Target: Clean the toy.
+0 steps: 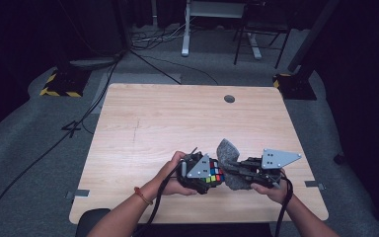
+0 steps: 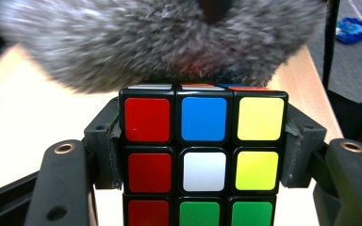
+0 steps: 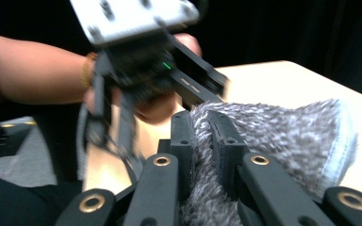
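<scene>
The left gripper [image 1: 208,174] holds a puzzle cube [image 2: 202,155] with its jaws clamped on two opposite sides, just above the near part of the wooden table [image 1: 177,123]. The right gripper [image 3: 200,141] has its jaws pinched shut on a grey fuzzy cloth [image 3: 283,136], which is pressed against the far face of the cube, so the work in hand looks like wiping the cube.

The likely trouble is the cloth pushing harder than the left jaws hold: the cube could twist or slide out between them and drop to the table. A sideways drag might also turn one layer of the cube, since only its sides are clamped. The cloth is held by a small fold and could pull free.

No brand, label or writing can be read on the cube, the cloth or the grippers
</scene>
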